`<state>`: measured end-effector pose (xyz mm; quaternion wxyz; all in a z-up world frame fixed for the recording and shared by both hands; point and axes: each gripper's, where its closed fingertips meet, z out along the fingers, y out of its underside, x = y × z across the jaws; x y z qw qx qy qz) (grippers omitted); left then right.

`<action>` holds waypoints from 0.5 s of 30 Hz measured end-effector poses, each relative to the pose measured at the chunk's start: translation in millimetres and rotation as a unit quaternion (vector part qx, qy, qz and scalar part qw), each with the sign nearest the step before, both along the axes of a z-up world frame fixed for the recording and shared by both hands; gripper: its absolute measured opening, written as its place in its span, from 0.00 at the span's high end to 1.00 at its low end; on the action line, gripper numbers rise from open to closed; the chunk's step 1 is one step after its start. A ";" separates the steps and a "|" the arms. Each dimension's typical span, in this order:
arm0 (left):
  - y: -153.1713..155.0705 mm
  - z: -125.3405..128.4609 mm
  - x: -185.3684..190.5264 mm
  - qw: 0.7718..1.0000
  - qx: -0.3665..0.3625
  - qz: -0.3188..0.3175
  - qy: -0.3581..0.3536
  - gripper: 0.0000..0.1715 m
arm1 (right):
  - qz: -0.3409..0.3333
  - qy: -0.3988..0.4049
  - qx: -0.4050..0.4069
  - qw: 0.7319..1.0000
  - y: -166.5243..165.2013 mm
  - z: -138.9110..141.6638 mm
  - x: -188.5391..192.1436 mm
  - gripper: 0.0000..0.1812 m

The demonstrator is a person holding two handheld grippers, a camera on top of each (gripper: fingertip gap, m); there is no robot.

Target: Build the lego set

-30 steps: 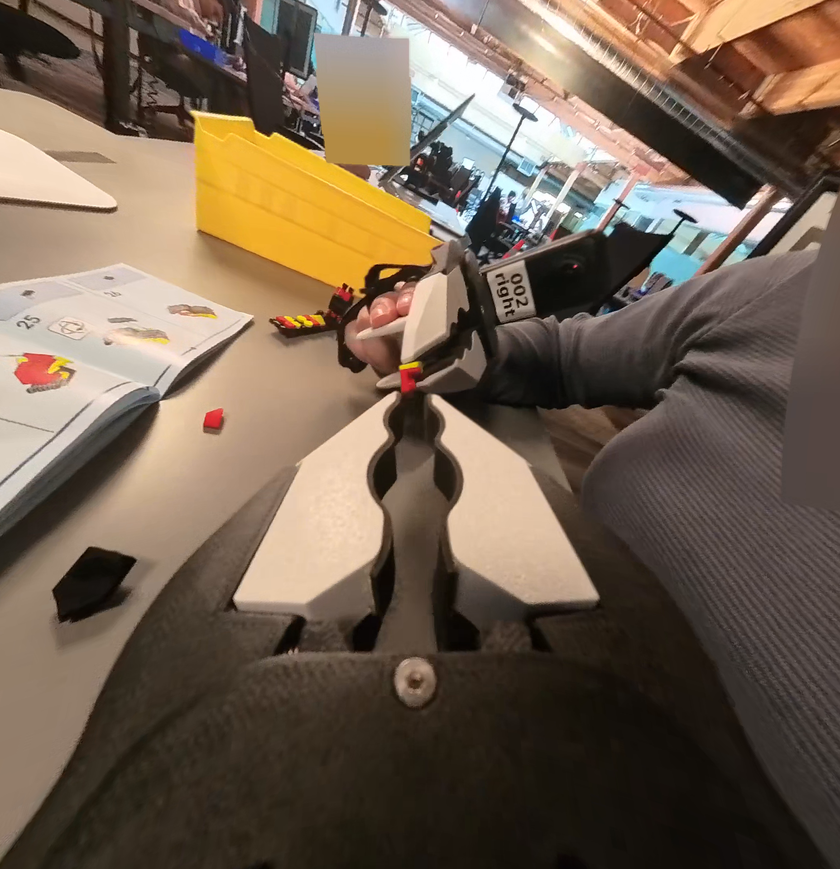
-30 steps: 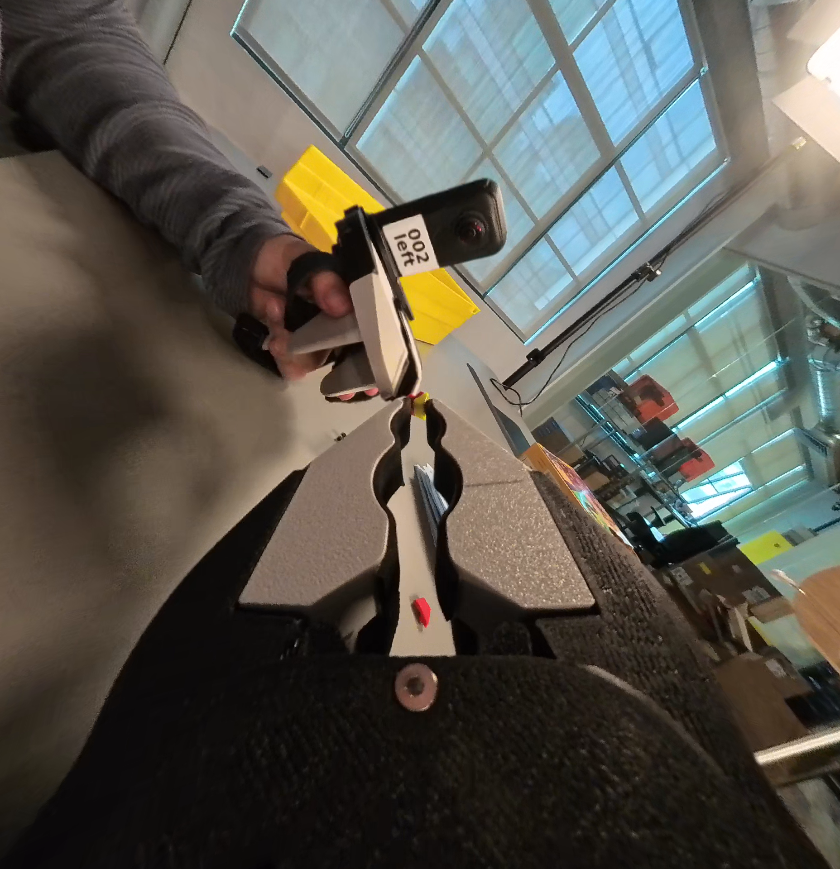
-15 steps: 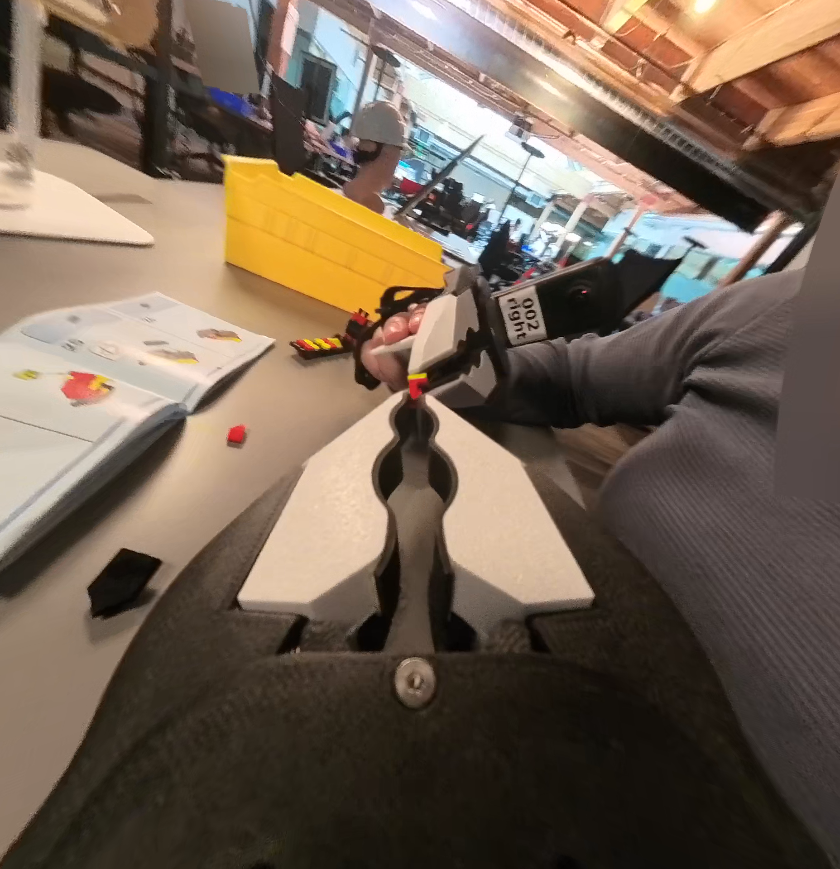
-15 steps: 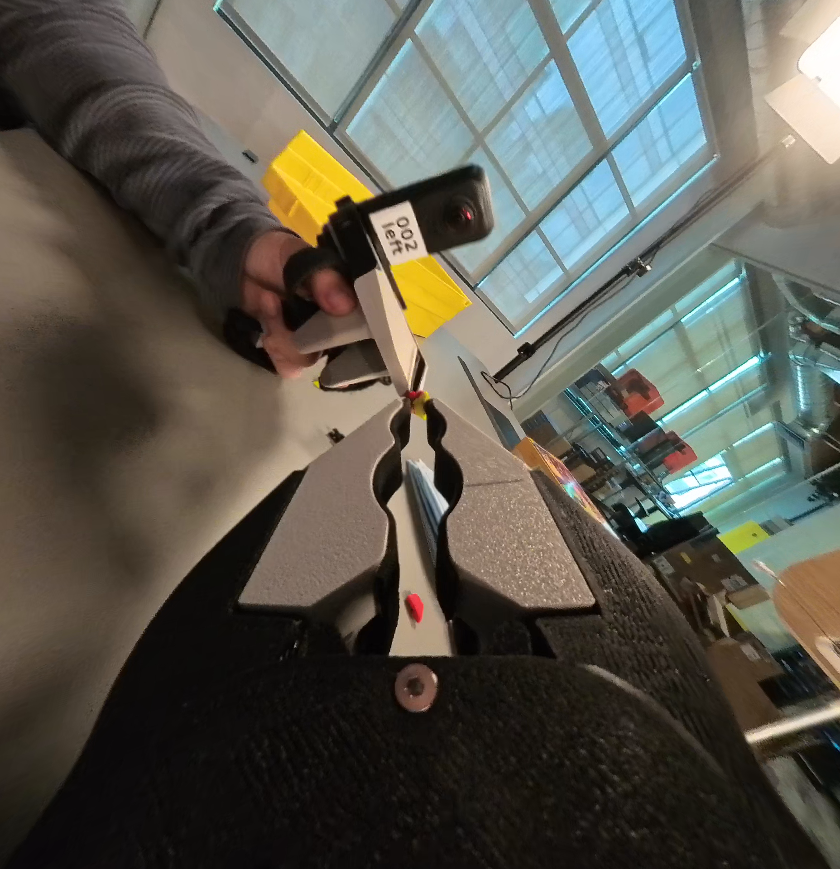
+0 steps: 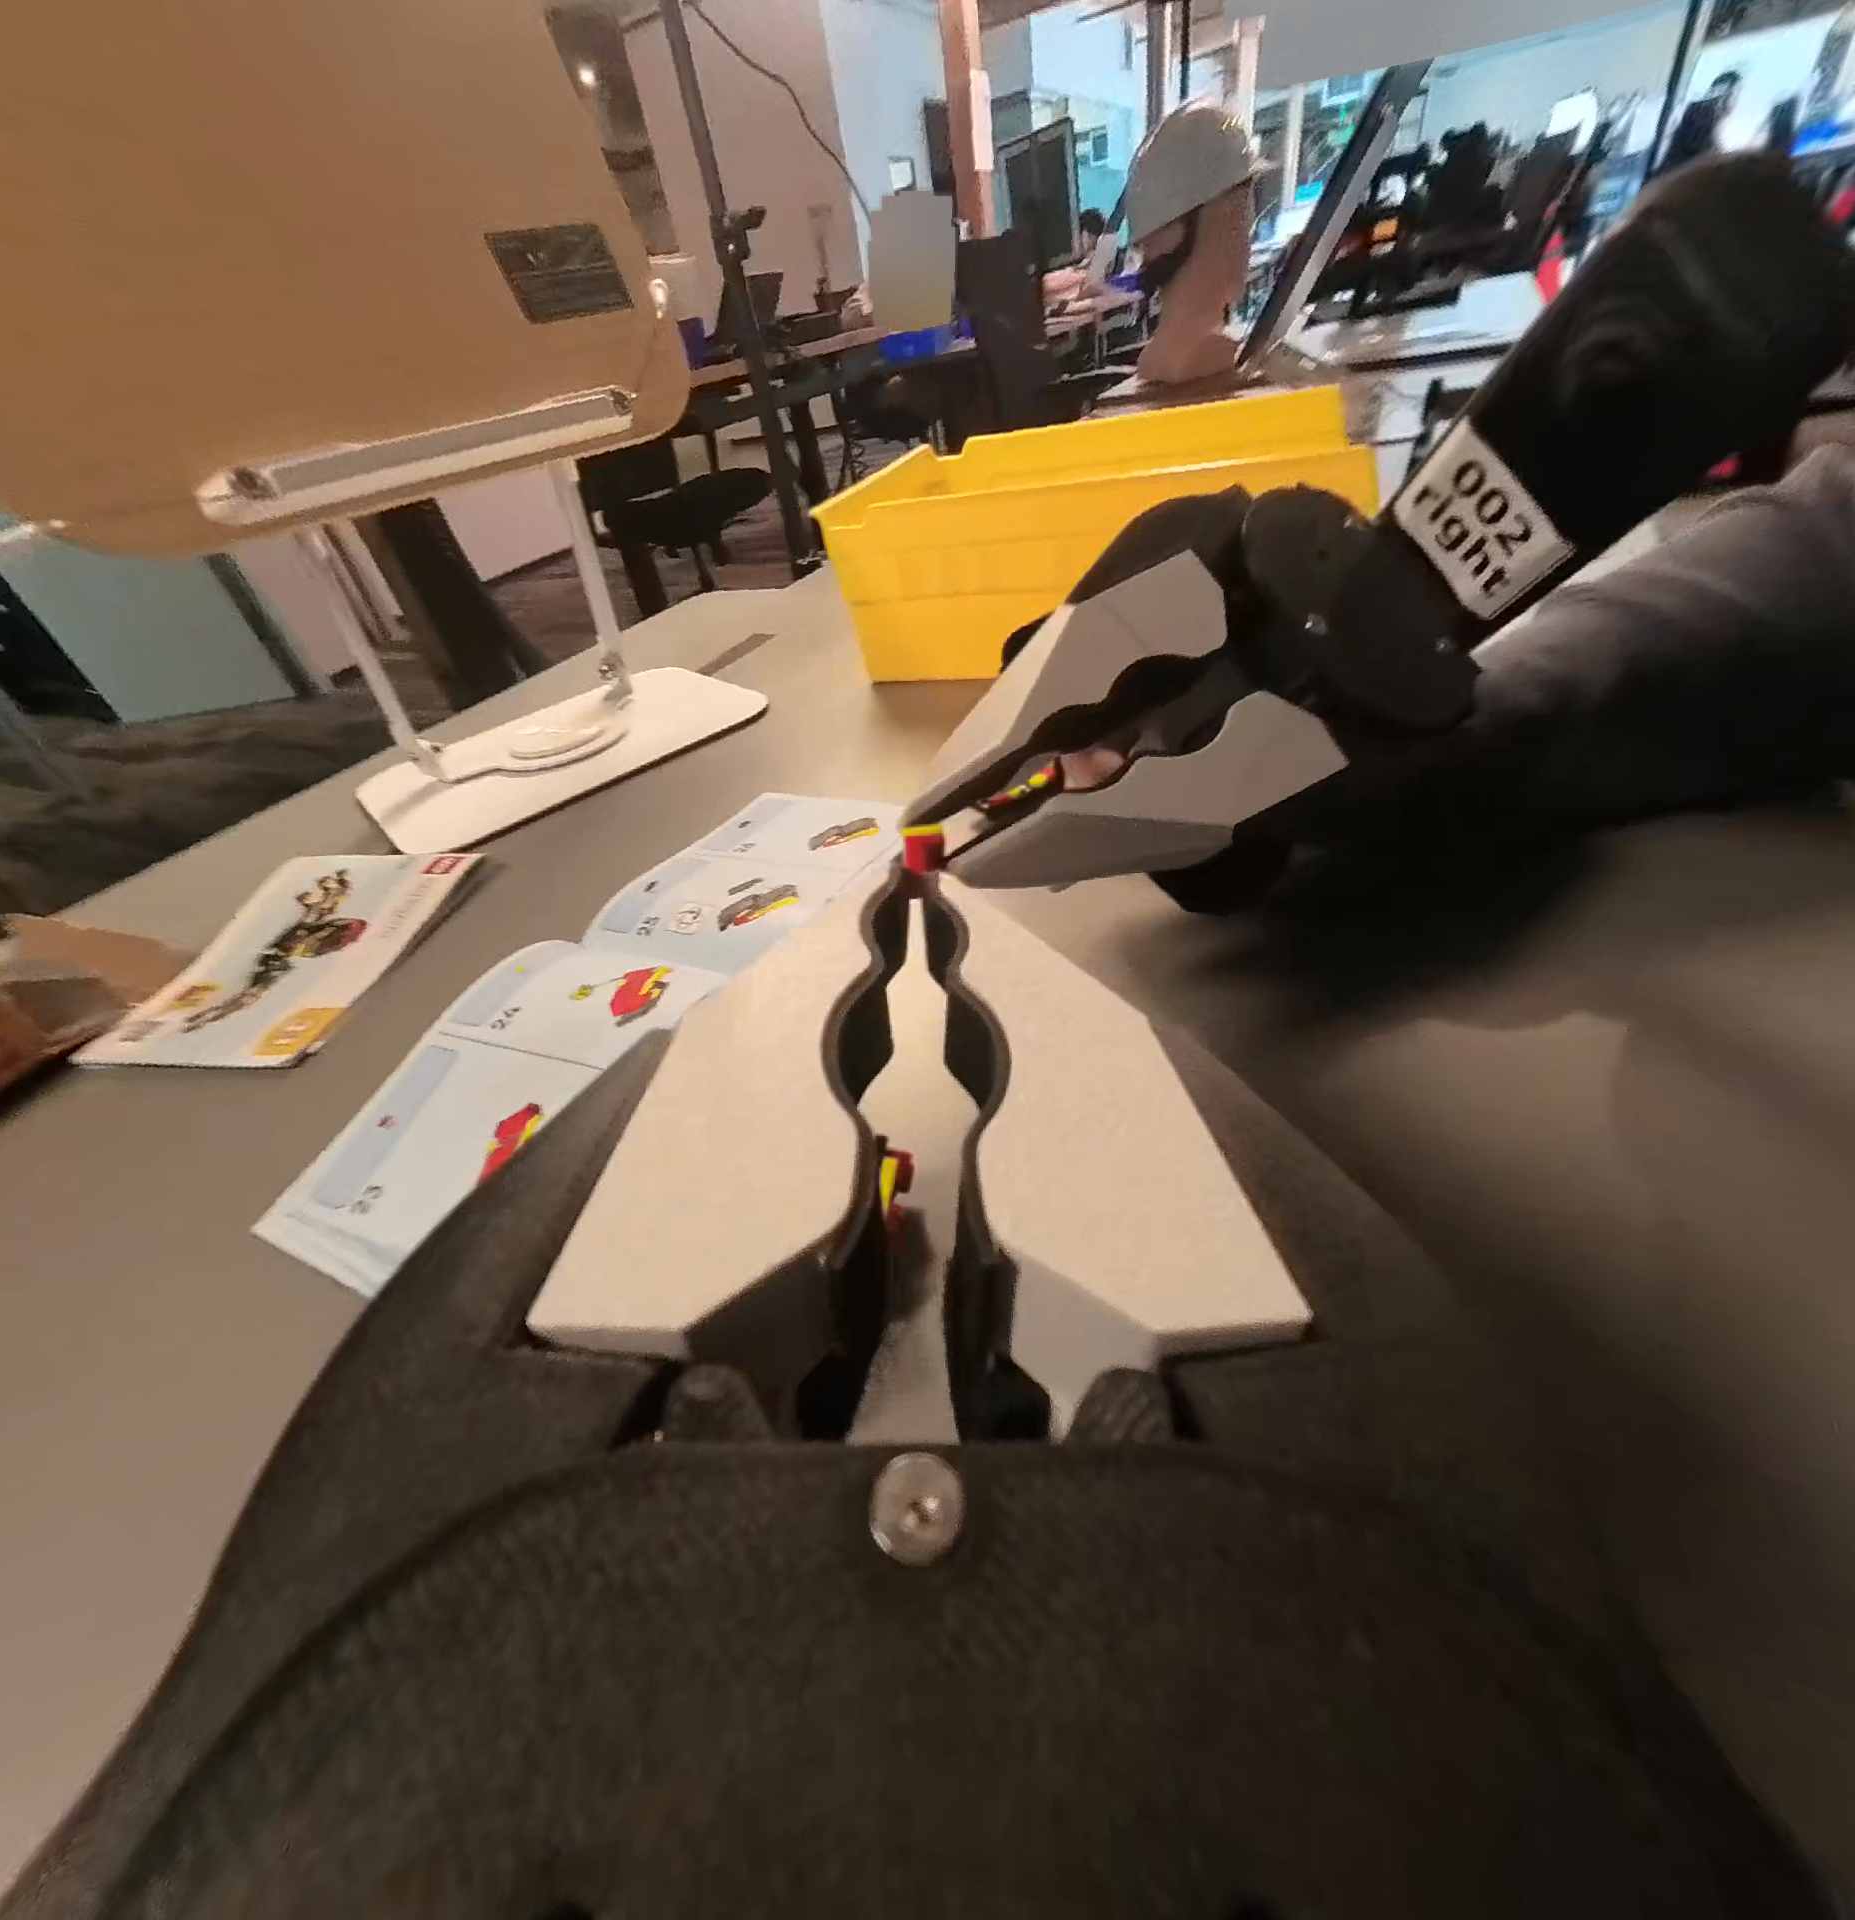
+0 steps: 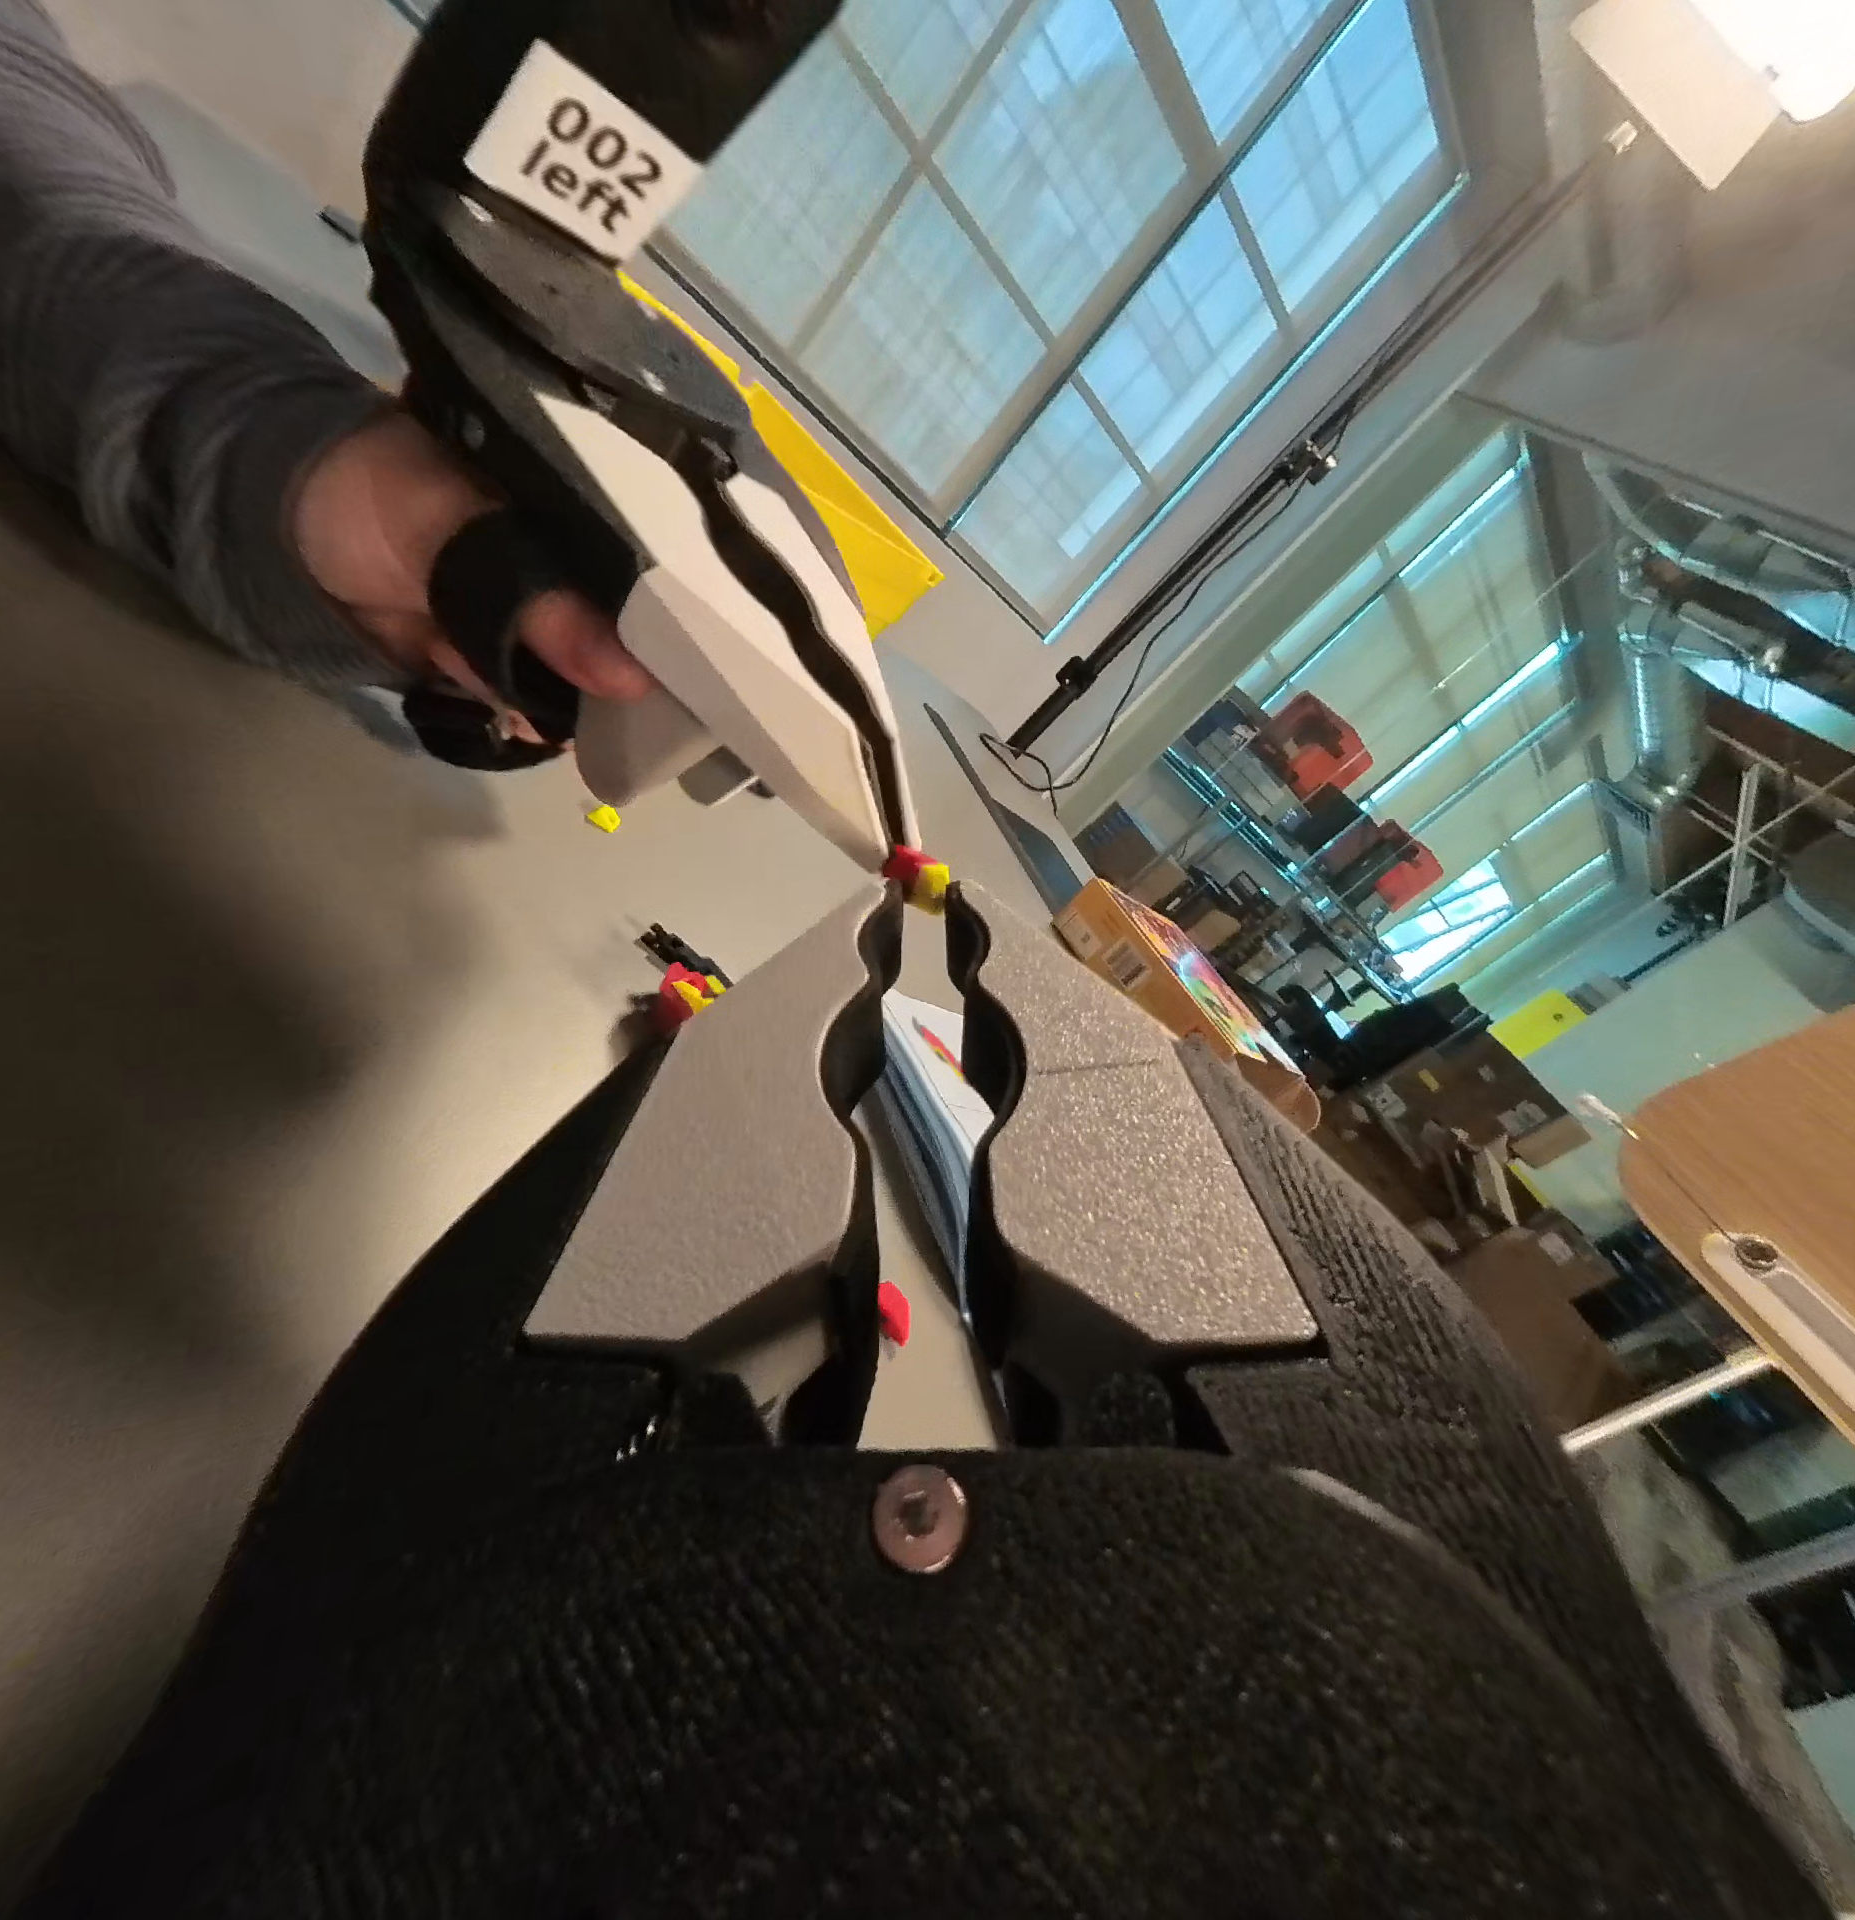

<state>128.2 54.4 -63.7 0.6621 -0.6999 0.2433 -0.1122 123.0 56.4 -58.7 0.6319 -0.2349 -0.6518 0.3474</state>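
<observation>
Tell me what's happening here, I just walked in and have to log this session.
A person, a gripper in each hand, is building lego over a grey table. The left gripper pinches a small red-and-yellow piece at its tips. The tips of the right gripper sit either side of it; whether they clamp is unclear. An instruction booklet lies open on the table.

The right tongs (image 6: 918, 899) now stand slightly parted around the red-and-yellow brick stack (image 6: 915, 873); the left tongs (image 5: 921, 891) swing toward the instruction booklet (image 5: 590, 997).

Bright window (image 6: 1006, 260) daylight, soft shadows, fisheye edges (slight blur)
</observation>
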 end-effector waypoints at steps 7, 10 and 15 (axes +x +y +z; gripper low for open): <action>1.7 -3.9 -1.4 1.000 0.000 0.008 0.016 0.99 | 0.002 -0.013 -0.019 1.000 0.1 -2.0 -1.4 0.98; 2.0 -4.9 -1.7 1.000 0.001 0.011 0.021 0.99 | 0.003 -0.022 -0.027 0.999 0.9 -3.5 -1.7 0.99; 2.3 -2.8 -2.7 1.000 0.007 0.014 0.020 0.99 | -0.003 -0.001 -0.016 1.000 0.2 -0.1 -1.5 0.99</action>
